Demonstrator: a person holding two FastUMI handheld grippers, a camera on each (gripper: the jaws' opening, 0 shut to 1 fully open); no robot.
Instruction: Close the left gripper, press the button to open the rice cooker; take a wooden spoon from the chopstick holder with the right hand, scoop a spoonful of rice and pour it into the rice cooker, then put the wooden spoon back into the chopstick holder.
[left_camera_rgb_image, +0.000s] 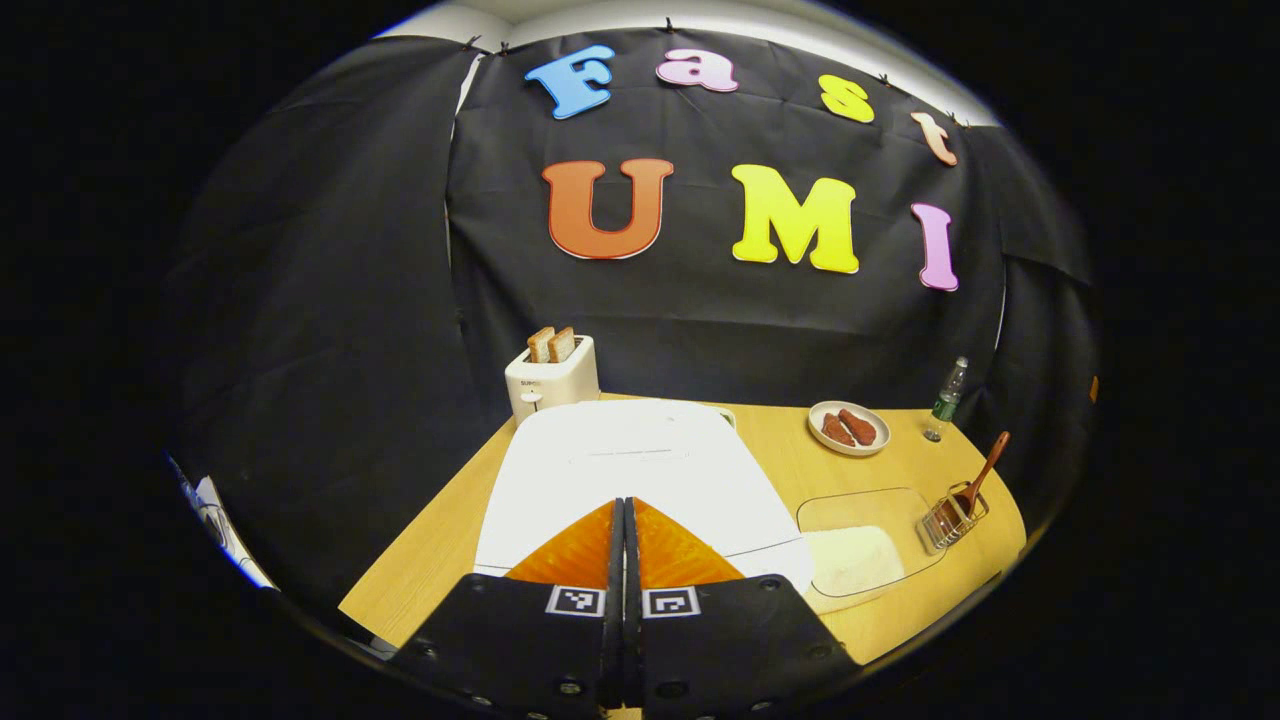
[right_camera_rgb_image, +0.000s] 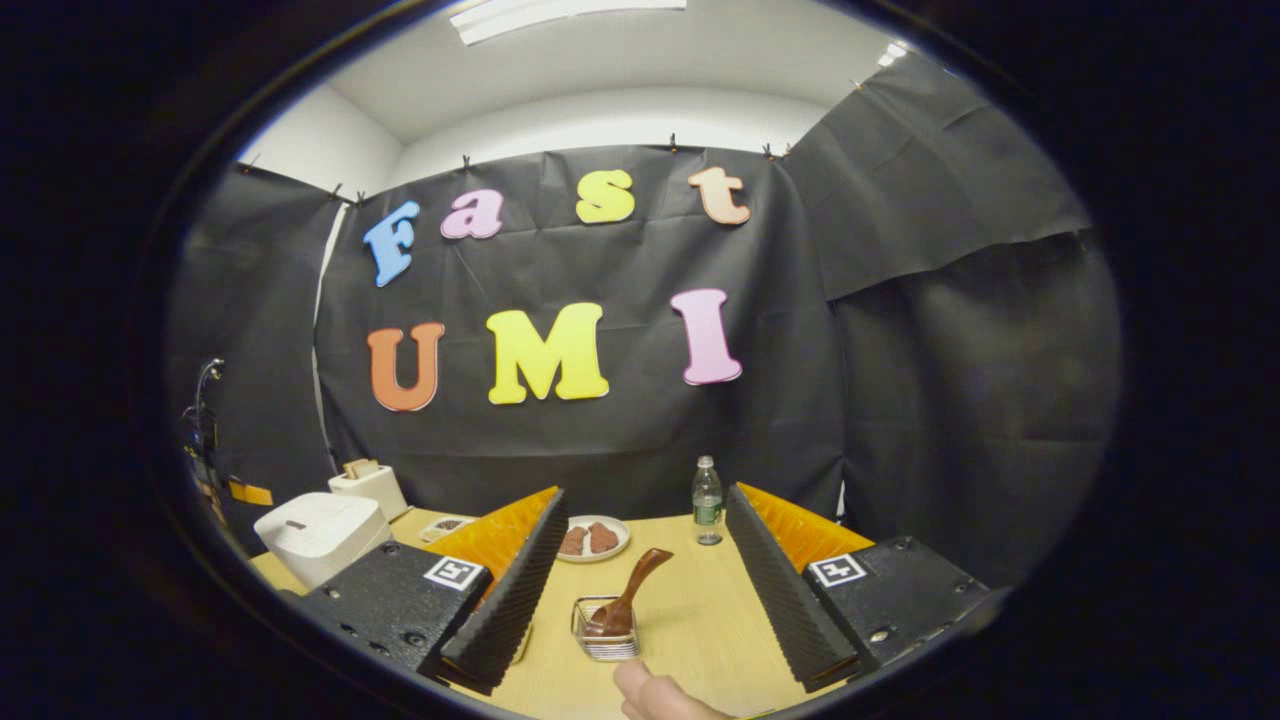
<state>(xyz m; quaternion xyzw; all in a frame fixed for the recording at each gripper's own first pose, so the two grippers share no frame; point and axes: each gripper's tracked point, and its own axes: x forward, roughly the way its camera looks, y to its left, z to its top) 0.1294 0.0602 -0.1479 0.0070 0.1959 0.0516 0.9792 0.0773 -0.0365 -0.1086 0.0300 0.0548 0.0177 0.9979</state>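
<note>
My left gripper (left_camera_rgb_image: 624, 520) hides the rice cooker (left_camera_rgb_image: 640, 470) front, at six o'clock. My hand (right_camera_rgb_image: 665, 695) is cut off at six o'clock. The wooden spoon (right_camera_rgb_image: 625, 598) bowl is hidden inside the chopstick holder (right_camera_rgb_image: 606, 630).

Black cloth walls (right_camera_rgb_image: 950, 380), wood table (right_camera_rgb_image: 700, 610), white ceiling w/ strip light (right_camera_rgb_image: 560, 15).

Wooden spoon (right_camera_rgb_image: 628, 596) upright in chopstick holder (right_camera_rgb_image: 606, 630)

One rice cooker (left_camera_rgb_image: 640, 480), one toaster (left_camera_rgb_image: 552, 378), one bottle (left_camera_rgb_image: 946, 400).
</note>
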